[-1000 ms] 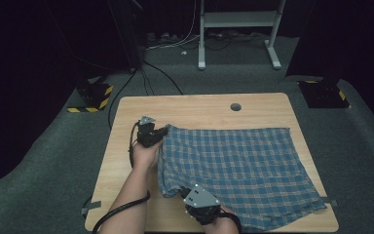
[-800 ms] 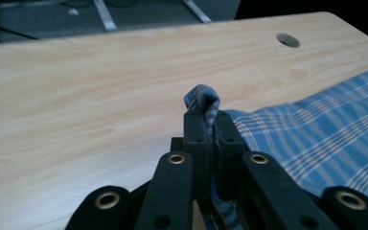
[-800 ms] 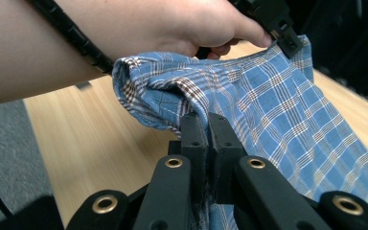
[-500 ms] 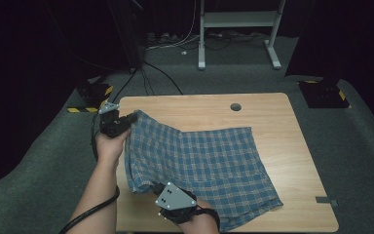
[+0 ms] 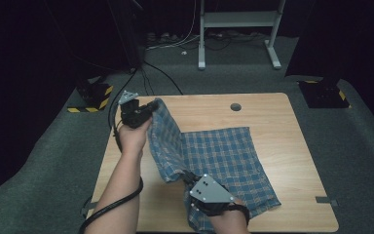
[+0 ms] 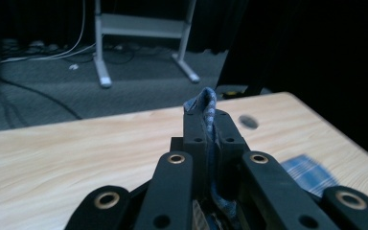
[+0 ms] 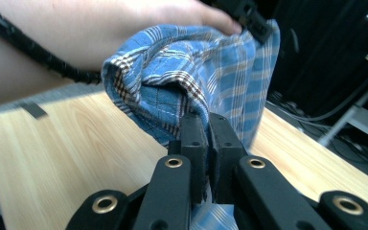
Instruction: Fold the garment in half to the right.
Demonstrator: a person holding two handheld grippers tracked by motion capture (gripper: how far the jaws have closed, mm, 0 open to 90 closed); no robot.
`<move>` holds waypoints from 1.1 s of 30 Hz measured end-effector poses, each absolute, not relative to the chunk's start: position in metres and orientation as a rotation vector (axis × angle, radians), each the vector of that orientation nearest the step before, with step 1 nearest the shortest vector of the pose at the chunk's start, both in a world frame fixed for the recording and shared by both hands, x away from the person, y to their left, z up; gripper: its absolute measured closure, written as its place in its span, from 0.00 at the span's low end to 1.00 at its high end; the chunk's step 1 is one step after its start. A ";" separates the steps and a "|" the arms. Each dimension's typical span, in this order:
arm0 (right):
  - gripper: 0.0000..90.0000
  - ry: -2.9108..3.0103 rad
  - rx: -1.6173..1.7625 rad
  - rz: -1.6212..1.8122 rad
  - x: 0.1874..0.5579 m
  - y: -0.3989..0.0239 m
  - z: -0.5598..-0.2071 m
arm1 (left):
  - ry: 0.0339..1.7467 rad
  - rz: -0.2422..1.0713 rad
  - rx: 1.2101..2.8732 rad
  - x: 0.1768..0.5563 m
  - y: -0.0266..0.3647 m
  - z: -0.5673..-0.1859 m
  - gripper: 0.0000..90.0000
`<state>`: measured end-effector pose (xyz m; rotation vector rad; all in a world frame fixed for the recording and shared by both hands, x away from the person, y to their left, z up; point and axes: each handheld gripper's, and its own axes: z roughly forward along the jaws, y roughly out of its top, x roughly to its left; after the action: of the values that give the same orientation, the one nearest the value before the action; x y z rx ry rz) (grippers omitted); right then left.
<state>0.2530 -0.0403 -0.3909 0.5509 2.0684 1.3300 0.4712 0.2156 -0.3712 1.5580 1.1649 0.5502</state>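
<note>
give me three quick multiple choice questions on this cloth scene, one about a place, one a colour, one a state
1. Where on the table is the round hole?
A. near the far edge
B. near the person's edge
C. under the cloth

2. What colour is the cloth?
A. plain red
B. blue plaid
C. green stripes

3. How is the cloth held?
A. lying flat, untouched
B. pinched by the left tongs alone
C. pinched by both tongs

Answers:
1. A, the high view shows the hole in bare wood by the far edge.
2. B, blue checks with brown and white lines.
3. C, the left tongs and the right tongs are each shut on a fold of cloth, with the left side lifted off the table.
</note>
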 end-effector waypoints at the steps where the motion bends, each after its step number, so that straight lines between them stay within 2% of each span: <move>1: 0.95 2.067 0.559 1.322 0.253 -0.045 -0.392 | 1.161 0.555 1.555 0.473 0.207 -0.371 0.96; 15: 0.95 2.013 0.716 1.198 0.253 -0.122 -0.424 | 1.124 0.560 1.608 0.489 0.104 -0.384 0.96; 24: 0.95 2.028 0.836 1.144 0.256 -0.159 -0.453 | 1.127 0.512 1.660 0.501 0.065 -0.415 0.96; 33: 0.95 2.049 0.909 1.092 0.257 -0.177 -0.482 | 1.136 0.490 1.698 0.506 0.039 -0.444 0.95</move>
<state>0.2573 -0.1768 -0.4816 0.9095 2.0486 1.0923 0.5062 0.0388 -0.4438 1.6976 1.1363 0.4902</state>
